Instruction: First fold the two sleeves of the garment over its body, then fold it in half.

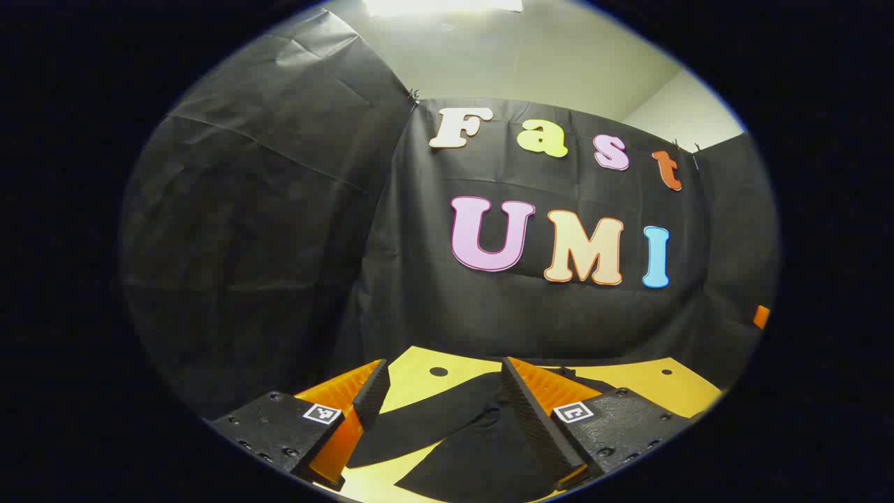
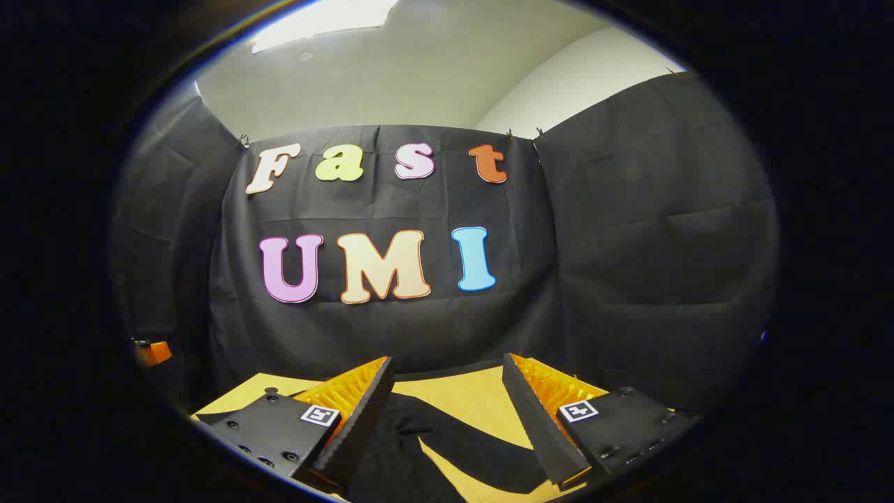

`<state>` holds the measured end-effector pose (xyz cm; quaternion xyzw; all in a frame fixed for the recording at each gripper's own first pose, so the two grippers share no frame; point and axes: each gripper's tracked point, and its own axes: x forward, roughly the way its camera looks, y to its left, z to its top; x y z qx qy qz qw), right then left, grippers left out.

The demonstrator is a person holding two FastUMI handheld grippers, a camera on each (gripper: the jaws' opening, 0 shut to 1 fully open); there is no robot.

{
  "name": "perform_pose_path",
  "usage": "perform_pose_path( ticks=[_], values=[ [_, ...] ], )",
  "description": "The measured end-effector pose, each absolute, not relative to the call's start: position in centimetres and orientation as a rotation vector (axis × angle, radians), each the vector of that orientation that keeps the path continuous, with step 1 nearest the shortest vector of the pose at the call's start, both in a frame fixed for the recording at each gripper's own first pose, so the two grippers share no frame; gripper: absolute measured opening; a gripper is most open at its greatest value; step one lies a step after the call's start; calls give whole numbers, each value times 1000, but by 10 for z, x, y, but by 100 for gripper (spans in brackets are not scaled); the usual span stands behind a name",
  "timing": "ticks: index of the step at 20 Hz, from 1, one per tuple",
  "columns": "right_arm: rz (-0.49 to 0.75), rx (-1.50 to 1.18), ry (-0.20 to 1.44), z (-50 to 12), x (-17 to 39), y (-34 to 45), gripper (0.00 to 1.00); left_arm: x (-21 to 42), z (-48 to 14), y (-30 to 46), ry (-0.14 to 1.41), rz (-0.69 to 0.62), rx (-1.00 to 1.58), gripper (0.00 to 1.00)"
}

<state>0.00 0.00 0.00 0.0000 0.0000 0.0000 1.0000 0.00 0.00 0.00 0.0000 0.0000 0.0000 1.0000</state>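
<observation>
My left gripper point(image 1: 440, 391) wide open above the black garment point(image 1: 475, 454), holding nothing, right gripper point(image 2: 447, 391) likewise, garment's lower part cut off on the yellow table point(image 2: 475, 398)

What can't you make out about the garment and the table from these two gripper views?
- Garment: in the left gripper view its near part is cut off by the bottom edge and partly hidden by the left gripper fingers.
- Right gripper view: the right gripper fingers cover the garment's sides; whether the sleeves are folded is unclear.
- Table: its extent is cut off.
</observation>
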Motion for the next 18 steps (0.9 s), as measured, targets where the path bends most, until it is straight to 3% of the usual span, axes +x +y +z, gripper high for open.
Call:
perform_pose_path(
  ticks=[18],
  values=[
    [-24,68,62,-15,4,-10,96,-1,-5,-3,17,-1,51,94]
  ],
)
